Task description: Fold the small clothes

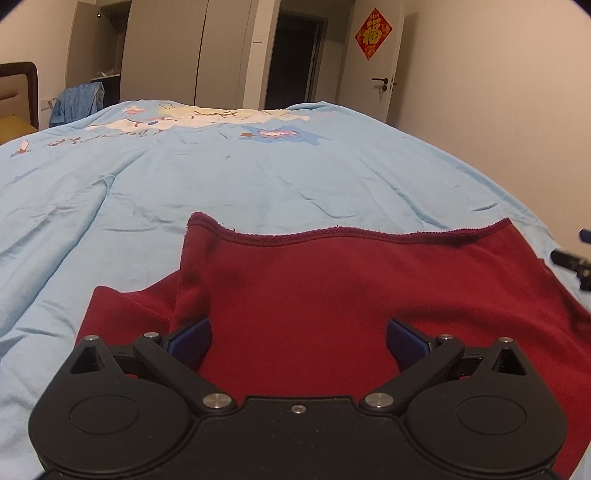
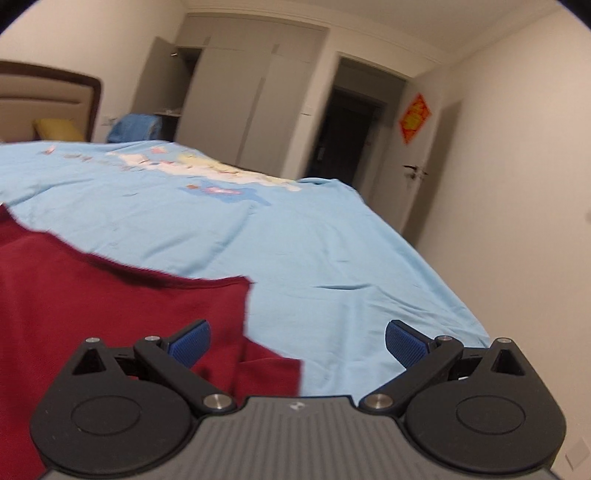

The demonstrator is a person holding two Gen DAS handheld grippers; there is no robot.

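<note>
A dark red garment (image 1: 332, 288) lies on the light blue bedspread (image 1: 221, 184), its stitched hem turned to the far side and a fold along its left part. My left gripper (image 1: 298, 341) hovers just above the near part of the garment, open, with nothing between its blue pads (image 1: 192, 341). The tip of the other gripper (image 1: 574, 260) shows at the right edge of the left wrist view. In the right wrist view the garment (image 2: 110, 295) fills the left half. My right gripper (image 2: 297, 341) is open over the garment's right edge, holding nothing.
The bedspread (image 2: 332, 258) stretches far ahead and drops off at the right toward a white wall. A headboard (image 2: 48, 96) with a yellow pillow stands at the far left. Wardrobes (image 1: 184, 51), a dark doorway and a door with a red decoration (image 1: 373, 33) line the back.
</note>
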